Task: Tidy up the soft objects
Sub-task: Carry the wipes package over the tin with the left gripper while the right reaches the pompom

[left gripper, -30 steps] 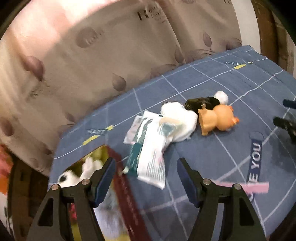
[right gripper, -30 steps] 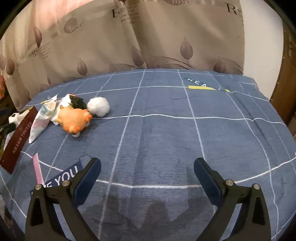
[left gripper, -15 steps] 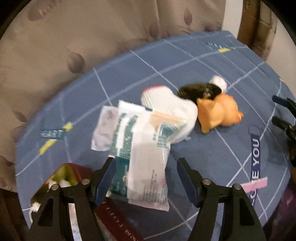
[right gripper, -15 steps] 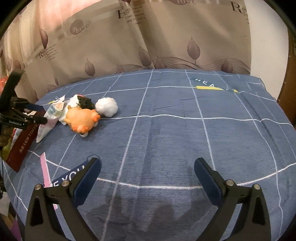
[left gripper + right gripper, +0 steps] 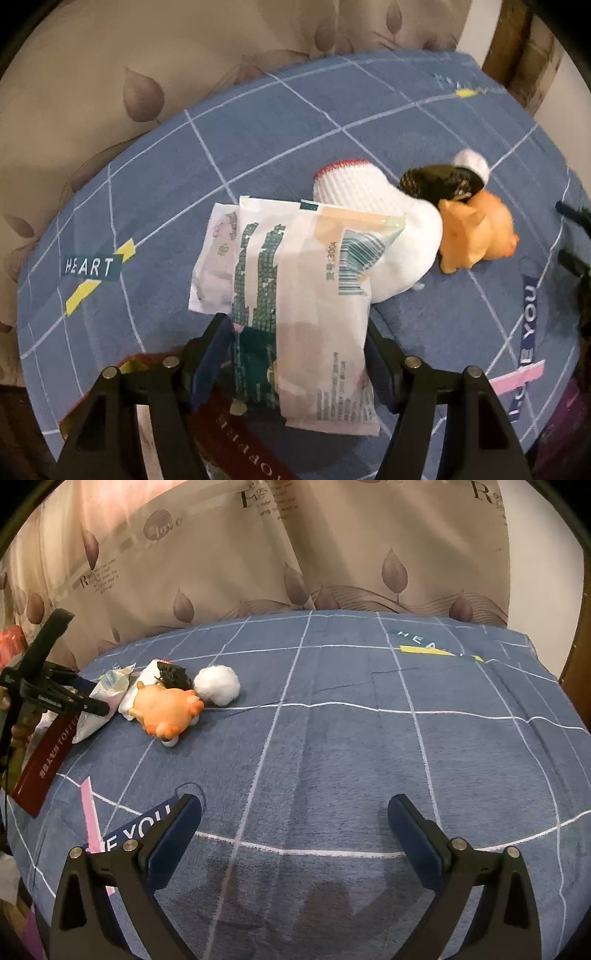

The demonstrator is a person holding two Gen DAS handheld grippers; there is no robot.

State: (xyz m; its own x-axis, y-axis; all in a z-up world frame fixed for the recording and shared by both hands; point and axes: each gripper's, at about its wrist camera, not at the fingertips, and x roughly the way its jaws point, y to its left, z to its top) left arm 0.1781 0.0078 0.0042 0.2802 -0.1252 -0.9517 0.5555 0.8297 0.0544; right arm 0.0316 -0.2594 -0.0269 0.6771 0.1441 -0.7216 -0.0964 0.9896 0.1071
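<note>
A white tissue pack [image 5: 306,306] with green print lies on the blue cloth, its near end between the open fingers of my left gripper [image 5: 299,354]; I cannot tell if the pads touch it. Behind it lie a white sock [image 5: 373,218], a dark mesh item [image 5: 439,181], an orange plush toy [image 5: 476,232] and a white pom-pom [image 5: 471,160]. In the right wrist view the toy [image 5: 166,709], pom-pom [image 5: 217,685] and pack [image 5: 99,709] sit far left. My right gripper [image 5: 295,834] is open and empty over bare cloth.
A dark red box [image 5: 236,435] with gold lettering lies under my left gripper at the table's near edge; it also shows in the right wrist view [image 5: 48,757]. A beige leaf-print curtain [image 5: 258,554] hangs behind the table. The blue gridded cloth [image 5: 369,757] covers the table.
My left gripper has moved forward and down, away from the red box's open side, so the tissue pack now lies between its fingers. My right gripper has shifted only slightly.
</note>
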